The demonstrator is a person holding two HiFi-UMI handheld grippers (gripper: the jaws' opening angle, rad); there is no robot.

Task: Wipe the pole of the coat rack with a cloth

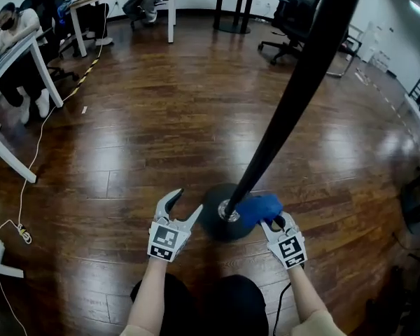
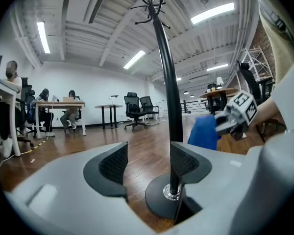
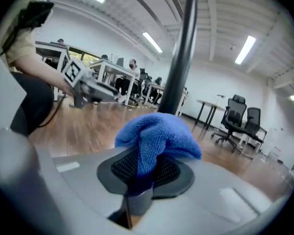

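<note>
Right hand-held gripper (image 1: 271, 222) pinches blue cloth (image 1: 259, 208) at the pole (image 1: 294, 96)'s foot. Left hand-held gripper (image 1: 185, 207) gapes beside the base (image 1: 211, 224)'s rim, open floor (image 1: 161, 117) beyond.

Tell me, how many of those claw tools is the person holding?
2: the left gripper, open, beside the rack's base; the right gripper, shut on the blue cloth by the pole.

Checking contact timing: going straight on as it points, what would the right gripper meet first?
Probably the coat rack pole, low near its base; the blue cloth it grips would touch first.
</note>
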